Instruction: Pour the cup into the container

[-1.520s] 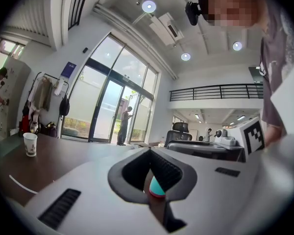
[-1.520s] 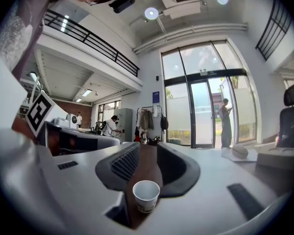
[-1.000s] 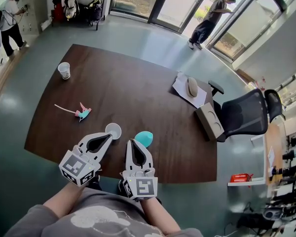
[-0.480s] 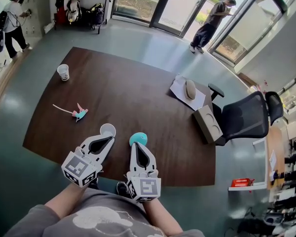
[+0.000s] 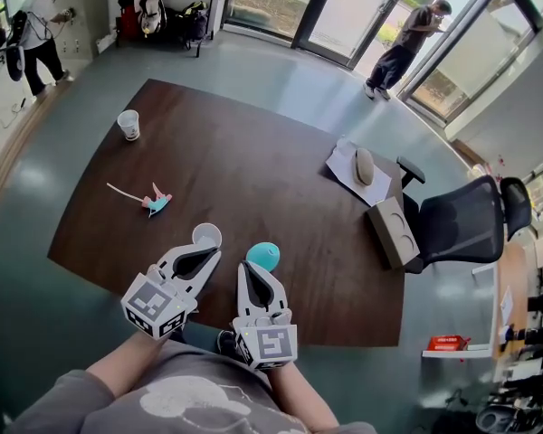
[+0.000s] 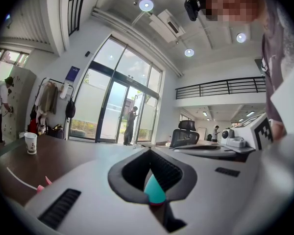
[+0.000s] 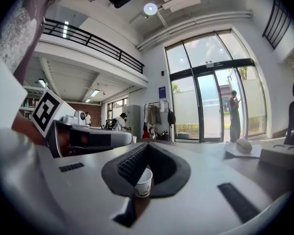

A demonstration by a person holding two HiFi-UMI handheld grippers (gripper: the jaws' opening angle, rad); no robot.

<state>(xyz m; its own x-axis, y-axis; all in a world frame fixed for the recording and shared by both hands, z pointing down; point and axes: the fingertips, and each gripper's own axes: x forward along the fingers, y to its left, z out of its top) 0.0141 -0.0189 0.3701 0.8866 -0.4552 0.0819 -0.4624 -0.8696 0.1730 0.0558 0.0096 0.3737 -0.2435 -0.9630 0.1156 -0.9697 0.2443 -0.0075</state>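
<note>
While shut, left claw (image 5: pixel 214 253) near white cup (image 5: pixel 206 234)

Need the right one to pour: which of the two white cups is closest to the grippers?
The cup just past the left gripper, beside the teal container. The other cup stands alone near the table edge, far left.

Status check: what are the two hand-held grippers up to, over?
Left hand-held gripper shut, empty; right hand-held gripper shut, empty. White cup upright on table, not yet picked up, teal container beside it. Nothing blocking.
</note>
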